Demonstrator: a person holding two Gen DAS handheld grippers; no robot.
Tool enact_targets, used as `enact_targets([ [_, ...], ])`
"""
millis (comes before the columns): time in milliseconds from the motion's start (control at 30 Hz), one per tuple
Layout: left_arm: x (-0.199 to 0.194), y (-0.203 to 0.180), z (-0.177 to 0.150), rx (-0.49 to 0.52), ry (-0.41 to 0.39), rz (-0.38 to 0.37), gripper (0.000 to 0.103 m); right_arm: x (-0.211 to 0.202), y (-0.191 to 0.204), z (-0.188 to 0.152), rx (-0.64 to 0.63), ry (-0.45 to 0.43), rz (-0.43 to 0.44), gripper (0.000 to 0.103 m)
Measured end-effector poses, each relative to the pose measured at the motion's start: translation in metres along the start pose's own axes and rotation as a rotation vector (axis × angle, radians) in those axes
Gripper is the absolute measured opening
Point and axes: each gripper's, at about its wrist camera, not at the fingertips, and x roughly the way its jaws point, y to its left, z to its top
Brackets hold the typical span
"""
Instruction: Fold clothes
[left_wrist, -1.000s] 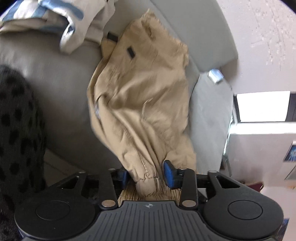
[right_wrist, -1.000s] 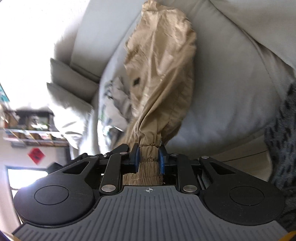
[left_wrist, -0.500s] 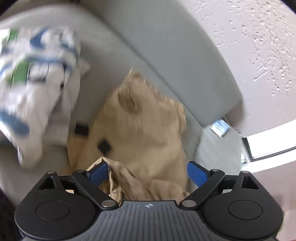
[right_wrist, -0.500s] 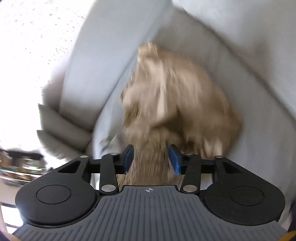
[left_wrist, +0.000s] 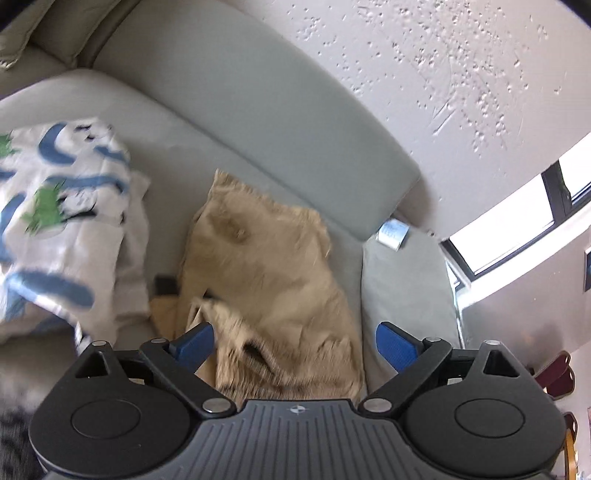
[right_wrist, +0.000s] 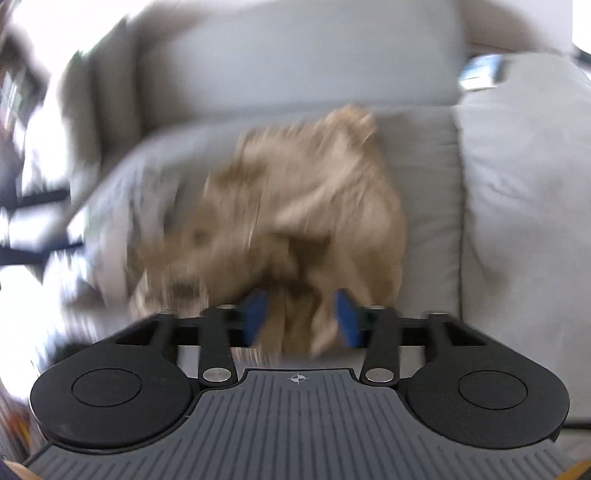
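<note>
my left fingers (left_wrist: 295, 345) stood wide apart, gripping nothing — the tan trousers (left_wrist: 266, 291) lay crumpled on the sofa seat (left_wrist: 177, 155), bunched toward the seat's right edge beside the armrest cushion (left_wrist: 404, 284) and reaching up to the backrest (left_wrist: 258, 96). part of the cloth sat between my blue pads (left_wrist: 194, 341) without being pinched. a white garment with blue and green print (left_wrist: 55, 218) lay heaped toward the seat's left side, just beside the trousers. my right fingers (right_wrist: 301, 315) were parted too — the view was badly blurred, but the pads (right_wrist: 255, 314) showed a clear gap with loose tan folds (right_wrist: 295, 221) hanging in it, the heap resting on the seat against the backrest.
</note>
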Motion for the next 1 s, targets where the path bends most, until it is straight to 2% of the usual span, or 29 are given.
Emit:
enact_targets([
  [33, 0.0, 0.001, -0.004, -0.003, 0.006, 0.001, 0.094, 0.007, 0.003, -0.005, -0.009, 0.03, 0.023, 0.008],
  [100, -0.001, 0.002, -0.014, -0.008, 0.02, 0.018, 0.093, 0.023, 0.01, -0.009, -0.003, 0.069, 0.087, 0.008],
  [200, -0.003, 0.003, -0.024, -0.012, 0.026, 0.036, 0.093, 0.04, 0.029, -0.007, -0.025, 0.071, 0.159, 0.008],
  [333, -0.001, 0.002, -0.025, 0.017, -0.008, 0.082, 0.093, 0.049, 0.048, 0.019, 0.046, -0.009, 0.256, 0.008],
  [400, 0.001, 0.003, -0.022, 0.021, -0.023, 0.098, 0.093, 0.06, 0.035, 0.041, 0.198, -0.073, 0.231, 0.009],
  [467, 0.005, 0.005, -0.02, 0.026, -0.03, 0.108, 0.094, 0.074, 0.019, 0.058, 0.309, -0.1, 0.146, 0.017],
  [567, 0.011, 0.007, -0.019, 0.054, -0.021, 0.111, 0.094, 0.078, 0.0, 0.07, 0.368, -0.058, 0.101, 0.018],
  [600, 0.014, 0.008, -0.019, 0.07, -0.02, 0.11, 0.093, 0.069, -0.004, 0.066, 0.354, -0.068, 0.112, 0.018],
  [633, 0.018, 0.01, -0.018, 0.083, -0.024, 0.113, 0.094, 0.06, -0.008, 0.063, 0.341, -0.077, 0.124, 0.027],
  [667, 0.024, 0.012, -0.016, 0.093, -0.033, 0.122, 0.093, 0.051, -0.012, 0.059, 0.326, -0.087, 0.133, 0.041],
  [700, 0.03, 0.015, -0.015, 0.1, -0.04, 0.133, 0.093, 0.045, -0.018, 0.055, 0.298, -0.094, 0.119, 0.045],
  [767, 0.044, 0.018, -0.01, 0.105, -0.048, 0.156, 0.092, 0.038, -0.028, 0.049, 0.258, -0.106, 0.067, 0.047],
  [833, 0.058, 0.019, -0.008, 0.129, -0.038, 0.146, 0.092, 0.035, -0.039, 0.045, 0.247, -0.1, 0.038, 0.049],
  [933, 0.082, 0.02, -0.006, 0.17, 0.015, 0.163, 0.089, 0.046, -0.053, 0.041, 0.238, -0.027, 0.056, 0.059],
  [1000, 0.093, 0.022, -0.008, 0.183, 0.042, 0.194, 0.085, 0.057, -0.053, 0.038, 0.21, -0.002, 0.028, 0.059],
])
